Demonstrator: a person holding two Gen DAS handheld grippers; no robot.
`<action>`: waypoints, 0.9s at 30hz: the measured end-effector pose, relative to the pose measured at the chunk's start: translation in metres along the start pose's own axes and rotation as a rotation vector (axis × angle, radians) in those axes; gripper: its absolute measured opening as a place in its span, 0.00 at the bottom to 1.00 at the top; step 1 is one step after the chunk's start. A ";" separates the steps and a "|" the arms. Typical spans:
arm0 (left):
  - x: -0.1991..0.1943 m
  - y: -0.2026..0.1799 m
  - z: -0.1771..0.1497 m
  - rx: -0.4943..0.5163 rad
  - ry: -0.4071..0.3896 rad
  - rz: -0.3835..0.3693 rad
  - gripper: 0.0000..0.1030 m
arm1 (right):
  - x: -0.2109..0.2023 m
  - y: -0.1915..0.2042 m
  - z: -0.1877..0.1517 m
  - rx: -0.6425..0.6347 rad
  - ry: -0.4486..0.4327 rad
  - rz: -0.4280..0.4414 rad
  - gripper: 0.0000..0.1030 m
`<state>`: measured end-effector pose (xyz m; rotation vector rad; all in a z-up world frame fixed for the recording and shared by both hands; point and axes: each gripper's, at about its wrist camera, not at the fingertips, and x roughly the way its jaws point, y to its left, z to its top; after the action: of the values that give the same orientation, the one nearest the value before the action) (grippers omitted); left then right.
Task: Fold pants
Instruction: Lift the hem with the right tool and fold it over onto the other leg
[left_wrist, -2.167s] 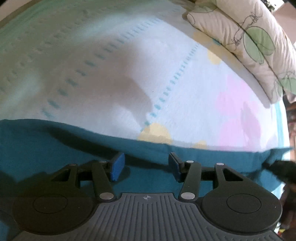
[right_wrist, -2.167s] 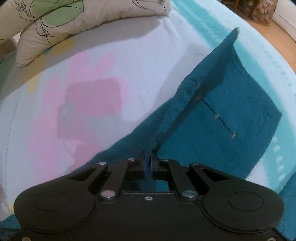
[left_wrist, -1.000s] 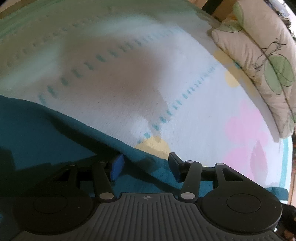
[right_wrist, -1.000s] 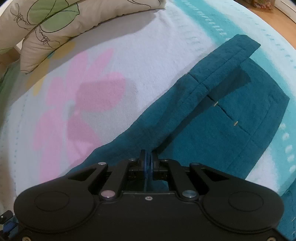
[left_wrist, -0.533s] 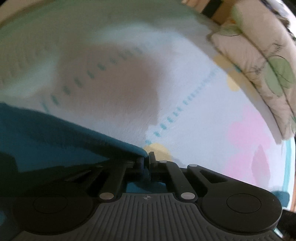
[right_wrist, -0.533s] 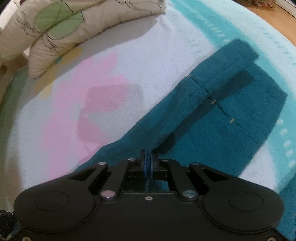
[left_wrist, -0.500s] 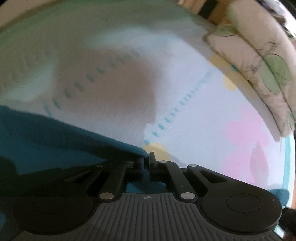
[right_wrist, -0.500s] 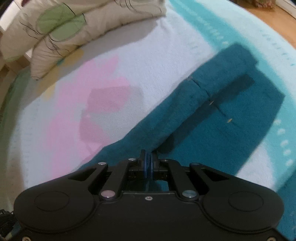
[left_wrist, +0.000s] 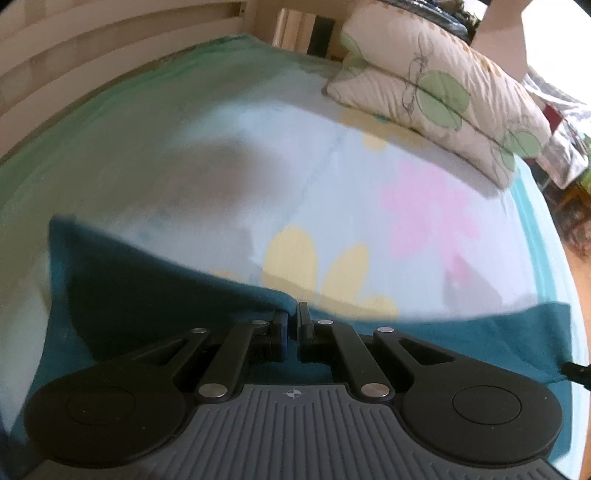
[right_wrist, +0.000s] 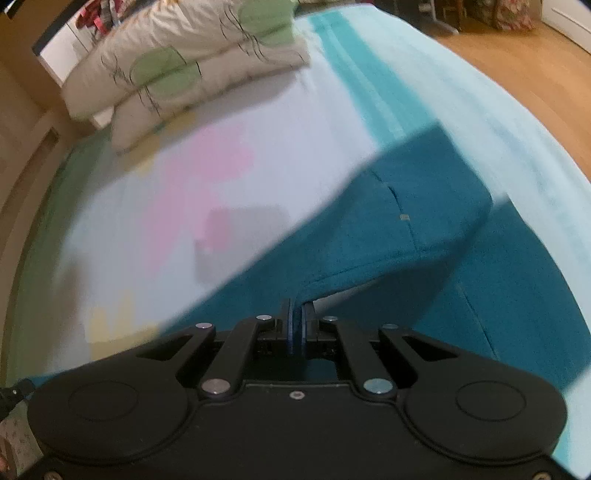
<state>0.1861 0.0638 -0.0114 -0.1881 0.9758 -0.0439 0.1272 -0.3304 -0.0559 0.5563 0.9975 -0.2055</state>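
Left wrist view: the left gripper (left_wrist: 291, 317), at lower centre of the frame, pinches an edge of the teal fabric pants (left_wrist: 155, 291), which stretch across the lower part of the frame over a white bedspread with pastel flowers (left_wrist: 332, 192). A cream pillow with green leaves (left_wrist: 436, 85) sits upper right. Right wrist view: the right gripper (right_wrist: 298, 314), at lower centre, is clamped on a raised fold of the pants (right_wrist: 388, 229), which fill the lower right.
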 end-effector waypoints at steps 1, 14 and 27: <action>-0.003 0.002 -0.009 -0.002 0.008 0.003 0.04 | -0.001 -0.005 -0.010 0.006 0.017 -0.004 0.08; 0.031 0.031 -0.087 -0.086 0.198 0.094 0.04 | 0.023 -0.033 -0.066 0.062 0.241 -0.036 0.21; 0.068 0.027 -0.080 -0.049 0.235 0.130 0.04 | -0.010 -0.127 0.019 0.210 0.039 -0.184 0.32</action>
<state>0.1572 0.0707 -0.1151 -0.1663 1.2220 0.0788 0.0835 -0.4488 -0.0836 0.6612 1.0723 -0.4683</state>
